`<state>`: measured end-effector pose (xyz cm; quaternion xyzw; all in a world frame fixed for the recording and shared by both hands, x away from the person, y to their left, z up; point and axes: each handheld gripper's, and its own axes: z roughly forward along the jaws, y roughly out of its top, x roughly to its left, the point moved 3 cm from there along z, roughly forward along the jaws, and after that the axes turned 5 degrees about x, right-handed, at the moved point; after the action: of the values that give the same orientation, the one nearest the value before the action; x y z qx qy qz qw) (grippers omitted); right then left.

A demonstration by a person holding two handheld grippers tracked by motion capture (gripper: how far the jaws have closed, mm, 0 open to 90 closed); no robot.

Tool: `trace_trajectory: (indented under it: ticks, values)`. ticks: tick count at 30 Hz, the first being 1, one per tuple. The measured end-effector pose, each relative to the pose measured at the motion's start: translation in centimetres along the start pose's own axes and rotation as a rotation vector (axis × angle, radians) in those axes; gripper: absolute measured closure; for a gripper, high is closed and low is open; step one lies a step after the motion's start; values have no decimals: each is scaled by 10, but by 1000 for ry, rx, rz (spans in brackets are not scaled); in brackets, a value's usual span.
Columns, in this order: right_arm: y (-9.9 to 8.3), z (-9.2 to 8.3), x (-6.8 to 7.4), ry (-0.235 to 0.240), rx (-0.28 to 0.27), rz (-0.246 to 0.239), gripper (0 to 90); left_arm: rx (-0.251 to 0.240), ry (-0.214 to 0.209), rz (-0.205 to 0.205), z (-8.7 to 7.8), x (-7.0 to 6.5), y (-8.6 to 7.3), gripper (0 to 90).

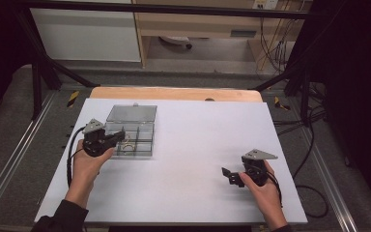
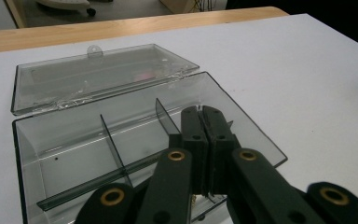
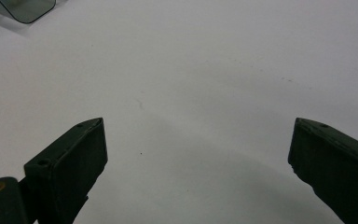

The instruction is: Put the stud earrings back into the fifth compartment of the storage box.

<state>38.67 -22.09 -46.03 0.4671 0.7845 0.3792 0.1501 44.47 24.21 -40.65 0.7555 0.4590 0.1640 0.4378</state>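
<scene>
The clear compartment box (image 1: 136,135) lies near the table's (image 1: 198,145) far left corner, long axis along the far edge, lid (image 1: 131,114) open rearward. The left gripper (image 1: 121,135), jaws together, hovers inside it; the right gripper (image 1: 228,175) stands apart, empty.

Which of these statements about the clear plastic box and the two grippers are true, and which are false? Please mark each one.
1. The lid of the clear plastic compartment box is open. True.
2. The left gripper has its jaws wide apart. False: they are shut, above the box.
3. The right gripper is open over the bare white table. True.
4. The box sits beside the right gripper. False: it is on the left part of the table, at the left gripper.
5. The box has dividers inside. True.
</scene>
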Motion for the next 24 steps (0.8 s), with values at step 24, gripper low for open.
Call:
trace_trajectory:
  ticks: [24]
  values:
    - [0, 0, 0, 2, -2, -5, 47, -33, 25, -12, 7, -2, -2, 768]
